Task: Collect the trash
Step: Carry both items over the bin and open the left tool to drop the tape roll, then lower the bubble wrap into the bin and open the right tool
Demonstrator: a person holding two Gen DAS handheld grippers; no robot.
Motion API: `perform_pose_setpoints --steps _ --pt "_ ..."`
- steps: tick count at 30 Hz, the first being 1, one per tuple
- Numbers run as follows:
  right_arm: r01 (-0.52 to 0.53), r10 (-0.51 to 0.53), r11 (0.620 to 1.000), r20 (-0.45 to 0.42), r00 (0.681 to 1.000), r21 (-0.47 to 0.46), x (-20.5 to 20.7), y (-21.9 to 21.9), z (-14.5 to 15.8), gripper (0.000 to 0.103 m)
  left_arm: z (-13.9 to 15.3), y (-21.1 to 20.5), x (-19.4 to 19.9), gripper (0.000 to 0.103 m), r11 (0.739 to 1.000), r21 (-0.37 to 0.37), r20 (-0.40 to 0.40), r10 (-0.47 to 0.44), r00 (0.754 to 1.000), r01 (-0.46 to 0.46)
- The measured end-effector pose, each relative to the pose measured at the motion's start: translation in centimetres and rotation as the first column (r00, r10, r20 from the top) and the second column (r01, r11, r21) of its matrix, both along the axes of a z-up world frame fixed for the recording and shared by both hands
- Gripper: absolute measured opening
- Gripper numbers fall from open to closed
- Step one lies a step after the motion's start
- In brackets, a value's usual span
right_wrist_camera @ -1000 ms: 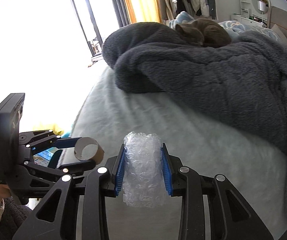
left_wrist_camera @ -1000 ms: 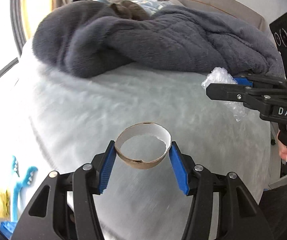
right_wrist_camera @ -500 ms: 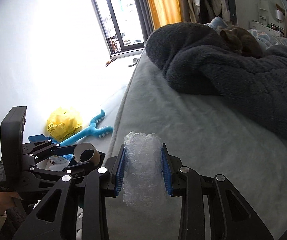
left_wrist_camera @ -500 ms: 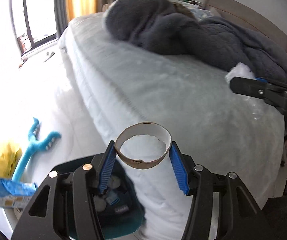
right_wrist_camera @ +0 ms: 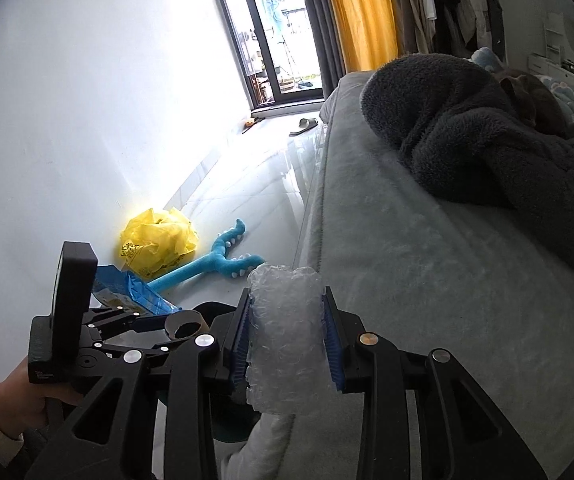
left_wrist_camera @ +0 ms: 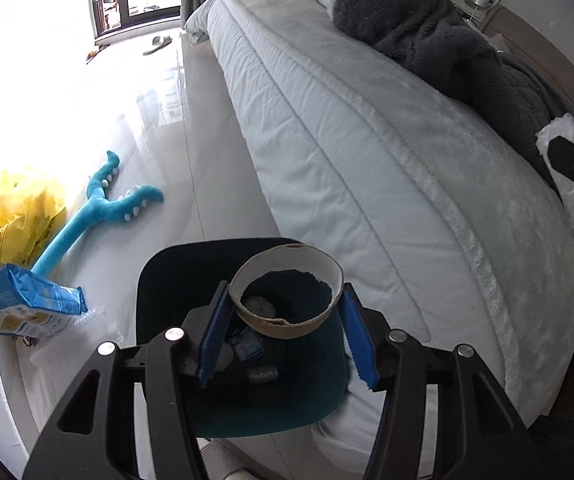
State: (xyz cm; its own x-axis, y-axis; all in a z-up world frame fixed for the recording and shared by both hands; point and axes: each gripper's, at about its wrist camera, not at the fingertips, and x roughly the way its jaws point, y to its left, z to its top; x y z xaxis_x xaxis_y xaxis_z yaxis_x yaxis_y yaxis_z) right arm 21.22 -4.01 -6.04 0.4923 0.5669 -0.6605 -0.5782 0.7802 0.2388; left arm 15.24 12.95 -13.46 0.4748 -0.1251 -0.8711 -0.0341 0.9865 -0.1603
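The left gripper (left_wrist_camera: 285,326) clamps a light, crushable tube (left_wrist_camera: 287,300) across its walls, over the bin (left_wrist_camera: 159,280) at 6 o'clock (squeeze gently); the right gripper (right_wrist_camera: 285,344) pinches soft, springy bubble wrap (right_wrist_camera: 285,320) above the bed (right_wrist_camera: 447,300) edge

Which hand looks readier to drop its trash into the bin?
Left. Its tongs hold the cardboard tube directly over the open bin. The right tongs grip bubble wrap over the bed.

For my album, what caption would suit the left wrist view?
Left gripper holding a cardboard ring above a dark trash bin beside the bed.
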Motion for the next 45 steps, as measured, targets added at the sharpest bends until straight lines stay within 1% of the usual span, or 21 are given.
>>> perform_pose_setpoints --steps 5,10,14,17,19,20,21,26,34,37,42,45 --pt "-0.03 0.03 1.0 -0.001 1.0 0.001 -0.3 2.4 -0.2 0.033 -2.1 2.1 -0.5 0.057 1.0 0.003 -0.071 0.03 0.997 -0.03" --pt "-0.058 0.058 0.998 -0.009 0.998 0.003 -0.5 4.6 -0.6 0.033 -4.1 4.5 -1.0 0.057 0.998 -0.019 -0.147 0.062 0.987 -0.065" --pt "-0.083 0.083 0.997 -0.014 0.996 0.0 -0.8 6.5 -0.8 0.033 -5.1 5.6 -1.5 0.058 0.996 -0.034 -0.193 0.071 0.979 -0.079" --pt "-0.106 0.106 0.994 -0.025 0.994 0.004 -1.0 7.8 -1.3 0.033 -5.5 6.2 -1.8 0.073 0.996 -0.039 -0.218 0.073 0.973 -0.083" --pt "-0.115 0.115 0.993 -0.034 0.993 -0.006 -0.9 8.8 -1.7 0.033 -5.6 6.7 -2.1 0.074 0.995 -0.031 -0.222 0.081 0.972 -0.09" --pt "-0.118 0.118 0.993 -0.039 0.992 -0.012 -0.9 9.2 -2.0 0.033 -5.6 7.1 -2.2 0.077 0.995 -0.028 -0.223 0.087 0.971 -0.095" --pt "-0.122 0.121 0.992 -0.044 0.992 -0.018 -0.9 9.7 -2.3 0.033 -5.6 7.4 -2.3 0.08 0.994 -0.024 -0.221 0.095 0.971 -0.103" --pt "-0.146 0.141 0.988 -0.099 0.985 -0.044 -0.6 11.4 -4.2 0.033 -4.7 9.3 -2.9 0.084 0.99 -0.016 -0.191 0.136 0.972 -0.141" --pt "-0.173 0.154 0.981 -0.178 0.972 -0.092 -0.5 14.3 -7.9 0.033 -3.0 11.4 -3.9 0.087 0.984 -0.017 -0.119 0.177 0.977 -0.18" --pt "-0.192 0.164 0.974 -0.216 0.963 -0.117 -0.5 15.5 -9.4 0.034 -2.2 11.8 -4.3 0.087 0.983 -0.02 -0.08 0.182 0.98 -0.184" --pt "-0.204 0.161 0.967 -0.253 0.954 -0.153 -0.7 16.5 -11.4 0.034 -0.7 12.6 -4.8 0.087 0.98 -0.026 -0.011 0.195 0.981 -0.195" --pt "-0.218 0.164 0.96 -0.28 0.946 -0.175 -0.7 17.0 -12.5 0.034 0.3 12.4 -4.9 0.088 0.984 -0.007 0.042 0.176 0.983 -0.176"
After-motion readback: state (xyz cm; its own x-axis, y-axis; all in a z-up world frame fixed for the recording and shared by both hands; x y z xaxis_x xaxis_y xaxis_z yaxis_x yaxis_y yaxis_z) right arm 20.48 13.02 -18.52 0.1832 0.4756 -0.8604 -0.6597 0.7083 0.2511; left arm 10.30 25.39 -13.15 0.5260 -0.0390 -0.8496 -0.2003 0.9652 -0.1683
